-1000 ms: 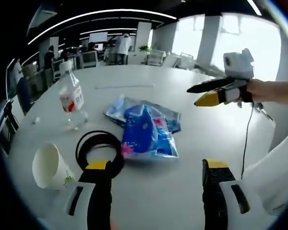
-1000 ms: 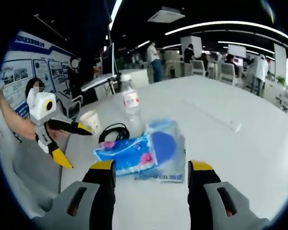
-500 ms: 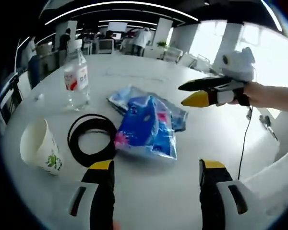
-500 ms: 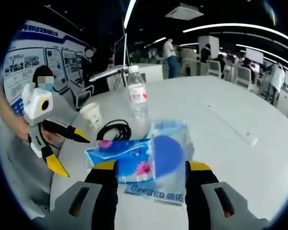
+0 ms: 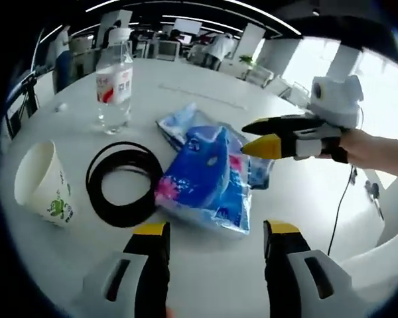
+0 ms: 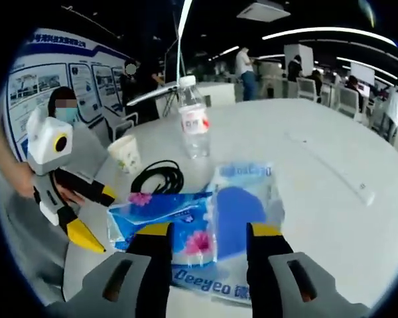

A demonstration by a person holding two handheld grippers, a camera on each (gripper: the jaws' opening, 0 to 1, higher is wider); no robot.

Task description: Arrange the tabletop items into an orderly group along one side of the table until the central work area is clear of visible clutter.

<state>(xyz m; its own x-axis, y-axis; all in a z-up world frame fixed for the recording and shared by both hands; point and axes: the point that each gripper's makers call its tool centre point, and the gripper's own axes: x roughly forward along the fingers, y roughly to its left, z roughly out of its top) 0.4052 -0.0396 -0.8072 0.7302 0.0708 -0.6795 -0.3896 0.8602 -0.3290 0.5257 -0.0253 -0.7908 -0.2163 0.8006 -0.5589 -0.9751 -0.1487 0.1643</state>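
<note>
On the white table (image 5: 66,265) in the left gripper view, my left tongs (image 5: 212,235) stand wide and empty, just short of the blue tissue packs (image 5: 209,175) that lie in the middle. A coiled black cable (image 5: 123,189) sits just beside the packs, a tipped paper cup (image 5: 40,182) near the edge, and a water bottle (image 5: 116,83) upright further off. The right tongs (image 5: 268,136) come in from the right, jaws apart, over the packs.

In the right gripper view those right tongs (image 6: 205,232) frame the tissue packs (image 6: 186,218), open with nothing held, and the left tongs (image 6: 86,215) hang open near the table edge. I judge the step in hand is reaching for the packs; next I'd lower, close on one, and carry it toward the cup and bottle.
</note>
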